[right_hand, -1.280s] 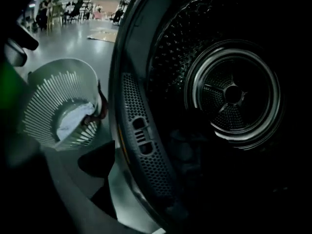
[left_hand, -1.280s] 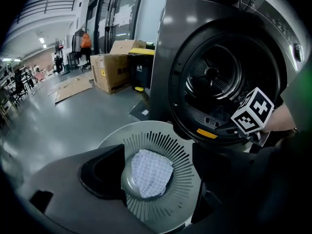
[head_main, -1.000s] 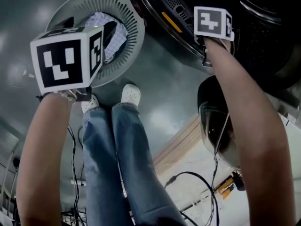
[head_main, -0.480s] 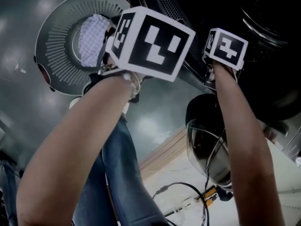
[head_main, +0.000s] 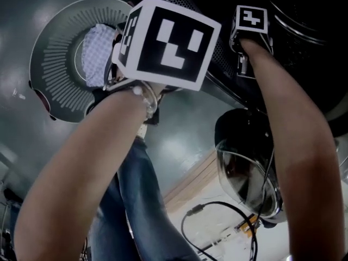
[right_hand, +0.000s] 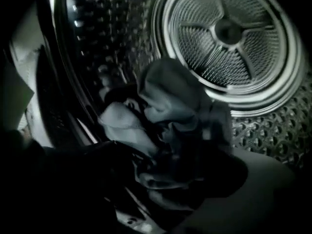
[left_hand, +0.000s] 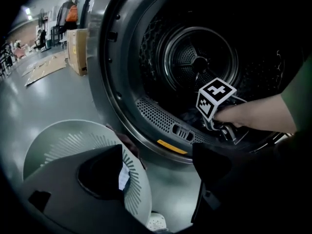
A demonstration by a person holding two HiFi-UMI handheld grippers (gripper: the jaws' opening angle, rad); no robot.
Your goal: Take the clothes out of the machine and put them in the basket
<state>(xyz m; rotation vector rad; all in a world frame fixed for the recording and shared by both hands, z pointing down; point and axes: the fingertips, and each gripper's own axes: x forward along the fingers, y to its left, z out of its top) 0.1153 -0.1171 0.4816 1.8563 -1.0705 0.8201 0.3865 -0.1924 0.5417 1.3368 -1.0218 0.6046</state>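
The left tongs [left_hand: 158, 167] are held released over the glossy grey floor [left_hand: 48, 96], the two dark jaws standing well apart with nothing gripped between them; only the floor and the rim of the round pale slotted plastic basket [left_hand: 63, 145] are seen through the gap. The basket is set on the floor just beside the open mouth of the dark front-loading machine [left_hand: 105, 57], and a pale checked cloth [head_main: 97, 53] is seen lying inside it in the head view. A yellow label [left_hand: 171, 146] is shown on the lower lip of the machine's opening. The right tongs [right_hand: 170, 165] are reached into the perforated metal drum [right_hand: 97, 33], their white marker cube [left_hand: 216, 97] being visible inside the opening from the left gripper view. Their jaws are likewise spread, not clenched, and a crumpled heap of grey clothes [right_hand: 165, 111] is seen on the drum's bottom just ahead of them and partly between them; whether the cloth is touched by the pads cannot be told in the dim light. The machine's round glass door [head_main: 247, 178] is swung open below the right forearm, and legs in blue jeans [head_main: 136, 200] are seen between the two arms.
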